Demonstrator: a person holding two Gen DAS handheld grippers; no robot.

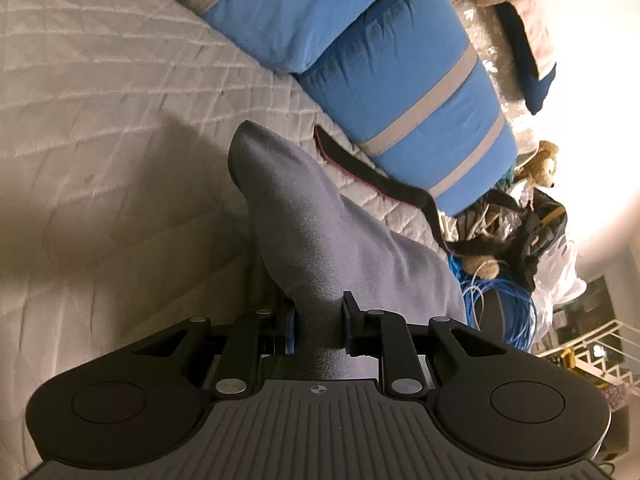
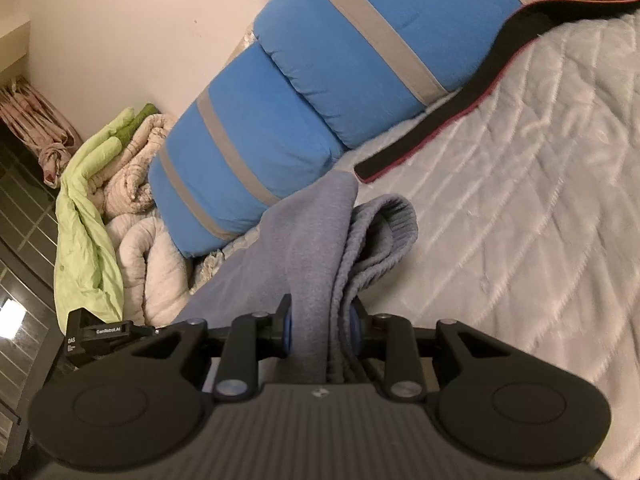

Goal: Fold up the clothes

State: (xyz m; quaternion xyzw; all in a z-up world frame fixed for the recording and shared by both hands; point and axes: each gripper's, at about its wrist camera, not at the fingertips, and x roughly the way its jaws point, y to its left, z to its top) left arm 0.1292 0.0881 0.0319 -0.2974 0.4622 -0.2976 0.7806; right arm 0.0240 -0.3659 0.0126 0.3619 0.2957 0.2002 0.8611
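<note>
Here each hand-held gripper, left (image 1: 319, 330) and right (image 2: 320, 334), clamps the grey-blue garment (image 1: 320, 232) above the quilted bed (image 1: 100, 160).

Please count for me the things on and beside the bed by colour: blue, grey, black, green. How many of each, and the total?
Blue: 2, pillow and pillow, both with grey stripes
Grey: 1, garment held in both tongs
Black: 1, strap with red edge
Green: 1, cloth
Total: 5

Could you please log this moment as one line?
left gripper: shut on grey garment | right gripper: shut on grey garment | bed: below
</note>
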